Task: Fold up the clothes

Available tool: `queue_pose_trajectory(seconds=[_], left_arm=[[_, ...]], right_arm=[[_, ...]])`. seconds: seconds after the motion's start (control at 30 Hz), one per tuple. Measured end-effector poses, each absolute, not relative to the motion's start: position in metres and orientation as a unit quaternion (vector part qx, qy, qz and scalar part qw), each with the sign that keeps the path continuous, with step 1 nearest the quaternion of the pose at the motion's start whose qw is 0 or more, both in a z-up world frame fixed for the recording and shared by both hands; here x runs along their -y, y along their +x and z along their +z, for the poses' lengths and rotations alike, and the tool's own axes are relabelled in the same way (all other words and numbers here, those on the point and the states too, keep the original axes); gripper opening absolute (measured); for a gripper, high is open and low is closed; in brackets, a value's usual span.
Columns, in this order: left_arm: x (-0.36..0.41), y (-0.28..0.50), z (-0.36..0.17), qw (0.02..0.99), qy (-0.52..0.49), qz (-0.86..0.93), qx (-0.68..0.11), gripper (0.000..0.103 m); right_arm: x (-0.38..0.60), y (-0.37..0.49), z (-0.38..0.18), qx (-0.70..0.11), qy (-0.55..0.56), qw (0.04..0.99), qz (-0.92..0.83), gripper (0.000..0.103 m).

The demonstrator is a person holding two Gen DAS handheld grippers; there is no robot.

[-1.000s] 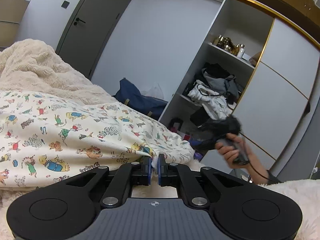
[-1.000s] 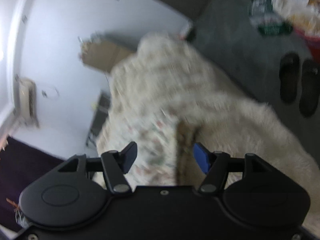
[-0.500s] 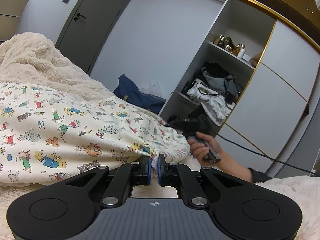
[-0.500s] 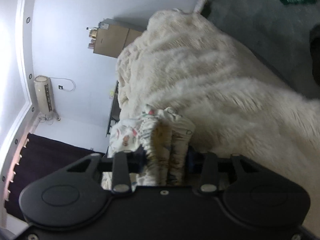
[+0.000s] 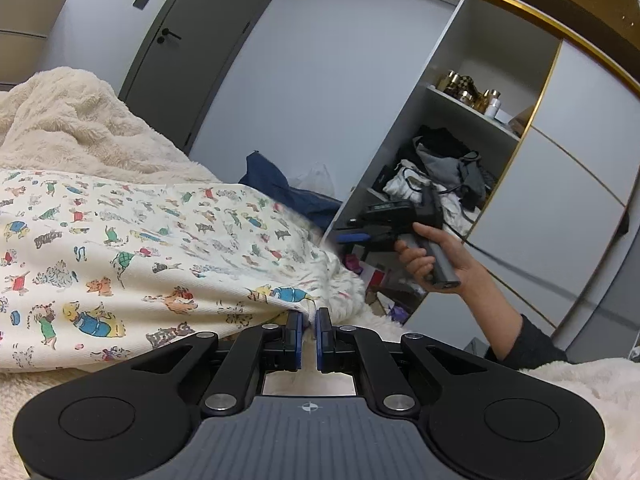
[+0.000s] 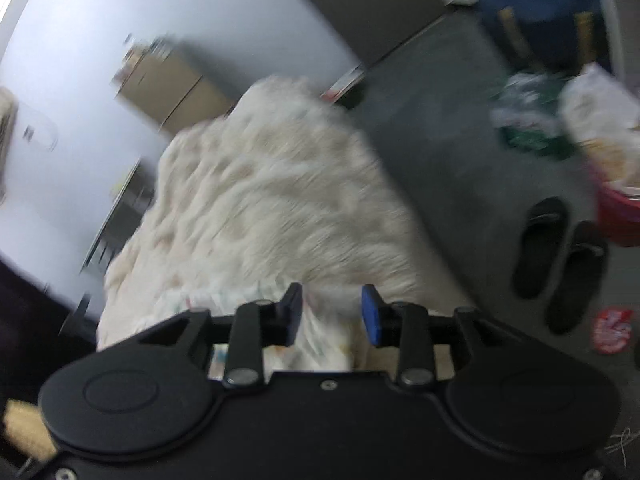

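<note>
A cream garment printed with cartoon animals (image 5: 140, 248) lies spread over a fluffy cream blanket (image 5: 80, 128). My left gripper (image 5: 307, 320) is shut on the garment's near edge, low on the bed. In the left wrist view my right gripper (image 5: 352, 236) hangs in a person's hand (image 5: 424, 256), lifted clear of the cloth at its right end. The right wrist view is blurred. There the right gripper (image 6: 330, 300) has its jaws opening, and the garment (image 6: 320, 340) lies loose beneath them with no pad pressing on it.
An open wardrobe shelf (image 5: 440, 176) stuffed with clothes stands to the right, a blue bag (image 5: 280, 188) lies beyond the bed, and a dark door (image 5: 188, 40) is behind. On the grey floor are black slippers (image 6: 560, 264) and a red container (image 6: 620, 216).
Half a second ago the right gripper was clamped on a bunched end of the garment. It has since let go and risen away. The left gripper kept its hold and did not move.
</note>
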State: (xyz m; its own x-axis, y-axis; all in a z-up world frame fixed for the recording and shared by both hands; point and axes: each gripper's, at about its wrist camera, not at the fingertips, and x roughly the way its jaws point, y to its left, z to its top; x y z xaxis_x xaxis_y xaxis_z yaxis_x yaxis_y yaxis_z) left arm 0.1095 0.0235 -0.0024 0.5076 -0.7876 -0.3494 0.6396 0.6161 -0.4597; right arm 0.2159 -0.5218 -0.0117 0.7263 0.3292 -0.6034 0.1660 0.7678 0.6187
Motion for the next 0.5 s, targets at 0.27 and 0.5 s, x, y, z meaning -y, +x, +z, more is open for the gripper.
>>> queue_pose_trajectory(seconds=[0.27, 0.5], left_arm=[[-0.044, 0.101, 0.014, 0.869, -0.135, -0.399, -0.26, 0.049], [-0.145, 0.081, 0.035, 0.909, -0.192, -0.316, -0.191, 0.078]], right_arm=[[0.495, 0.123, -0.027, -0.37, 0.413, 0.815, 0.171, 0.057], [0.474, 0.125, -0.067, -0.441, 0.457, 0.739, 0.225, 0.059]])
